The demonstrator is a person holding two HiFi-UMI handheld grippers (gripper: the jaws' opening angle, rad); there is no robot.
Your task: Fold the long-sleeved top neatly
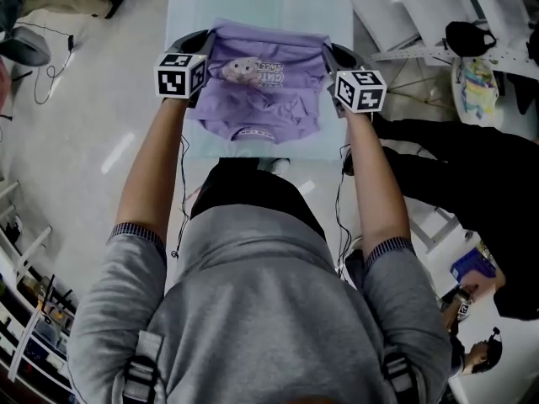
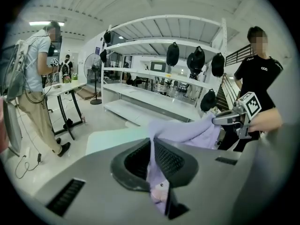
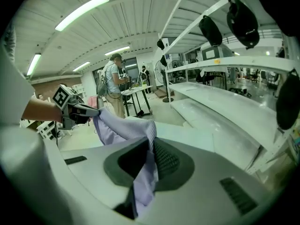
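I held a lilac top (image 1: 265,87) stretched over the table (image 1: 187,11).
My left gripper (image 2: 152,146) and right gripper (image 3: 151,149) each clamped one upper corner.

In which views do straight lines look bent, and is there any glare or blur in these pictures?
Head view: even, soft light, no hard shadows, the purple top sharp. Left gripper view: strong fisheye, the white shelves bow, a black round border, mosaic patches over faces. Right gripper view: the same bending, and the ceiling lamp glares plain white.
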